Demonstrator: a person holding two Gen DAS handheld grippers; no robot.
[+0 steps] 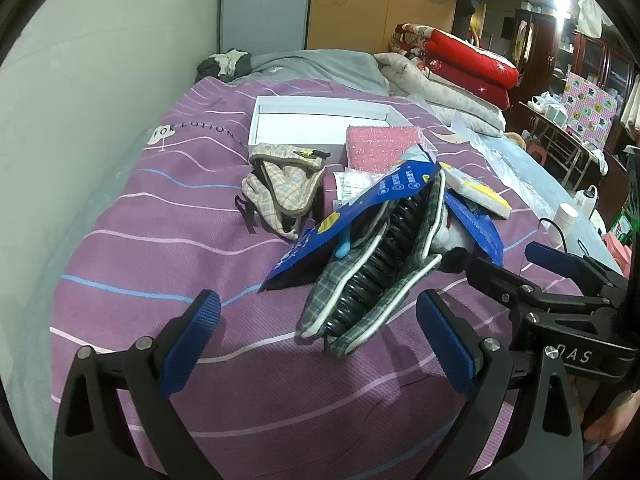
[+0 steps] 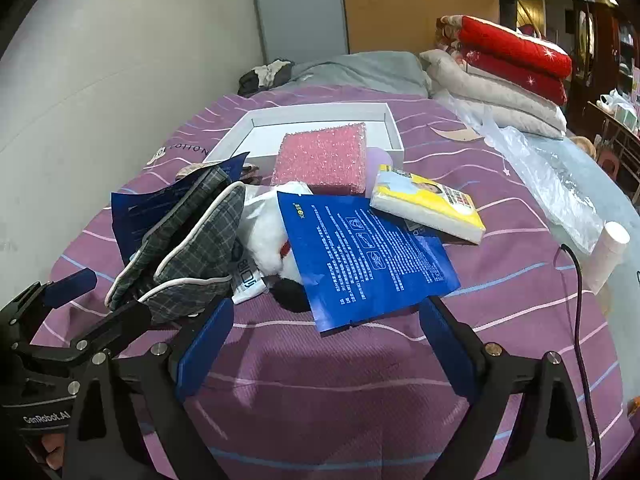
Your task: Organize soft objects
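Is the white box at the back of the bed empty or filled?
Empty as far as visible: the white box shows bare floor; the pink sponge hides its near part.

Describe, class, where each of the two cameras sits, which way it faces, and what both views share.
Left wrist: on the left gripper, jaws open, looking down over the plaid slippers; the right gripper shows at right.
Right wrist: on the right gripper, jaws open, facing the blue packet; the left gripper shows at left.
Shared: purple bedspread, white box, pink sponge.
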